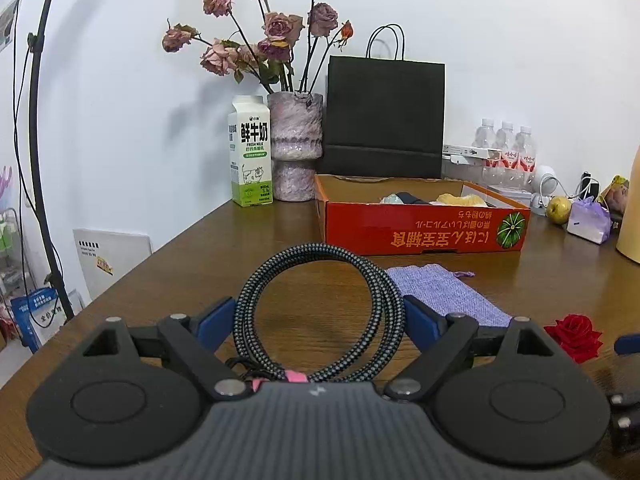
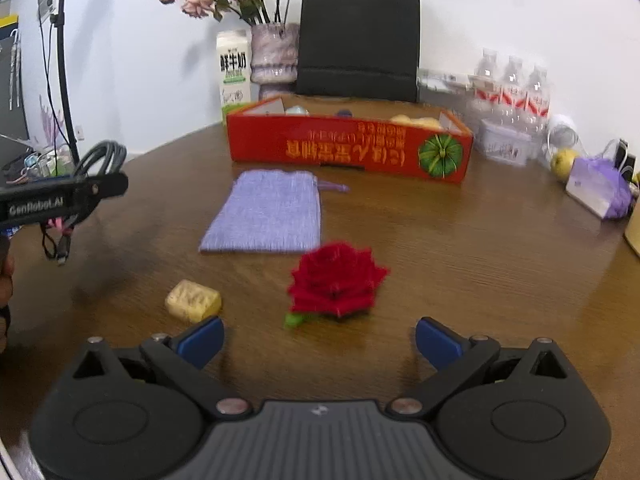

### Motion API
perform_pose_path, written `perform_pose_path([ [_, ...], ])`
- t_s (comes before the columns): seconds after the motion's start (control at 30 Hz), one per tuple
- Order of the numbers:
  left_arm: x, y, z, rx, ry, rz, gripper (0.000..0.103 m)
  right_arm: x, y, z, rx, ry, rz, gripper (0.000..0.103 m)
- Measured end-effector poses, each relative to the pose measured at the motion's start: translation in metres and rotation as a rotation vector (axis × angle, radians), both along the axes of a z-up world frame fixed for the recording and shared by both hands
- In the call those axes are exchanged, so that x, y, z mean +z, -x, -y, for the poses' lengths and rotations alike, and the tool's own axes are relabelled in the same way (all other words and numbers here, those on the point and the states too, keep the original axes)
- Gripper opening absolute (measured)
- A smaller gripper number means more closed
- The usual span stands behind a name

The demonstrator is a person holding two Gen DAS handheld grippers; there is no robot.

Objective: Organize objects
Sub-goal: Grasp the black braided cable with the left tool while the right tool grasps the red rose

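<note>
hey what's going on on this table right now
A person is tidying with two handheld grippers. The left gripper holds a coiled braided cable off the table. The right gripper is open and empty, just short of the red fabric rose. The red box sits behind.

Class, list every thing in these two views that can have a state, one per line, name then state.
left gripper: shut on coiled cable
coiled cable: held up off the table
right gripper: open, empty
red box: open-topped, things inside
purple pouch: lying flat
red rose: lying loose
</note>
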State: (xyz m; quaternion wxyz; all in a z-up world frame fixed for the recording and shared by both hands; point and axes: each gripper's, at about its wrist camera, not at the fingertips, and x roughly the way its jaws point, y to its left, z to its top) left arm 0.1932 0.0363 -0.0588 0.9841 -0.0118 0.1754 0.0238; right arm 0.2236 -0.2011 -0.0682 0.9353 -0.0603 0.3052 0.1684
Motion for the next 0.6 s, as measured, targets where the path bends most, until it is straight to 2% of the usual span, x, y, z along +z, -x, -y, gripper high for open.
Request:
perform_pose_path([
  [0.37, -0.001, 0.001, -0.005, -0.016, 0.038, -0.004, 0.089, -0.003, -0.032, -0.011, -0.062, 0.028, -0.018, 0.101],
  [0.5, -0.001, 0.0, -0.006, -0.024, 0.043, -0.007, 0.089, -0.006, -0.038, -0.01, -0.069, 0.014, -0.037, 0.091],
  [0.6, -0.001, 0.0, -0.005, -0.025, 0.044, -0.008, 0.089, -0.005, -0.039, -0.006, -0.065, -0.016, -0.04, 0.075],
])
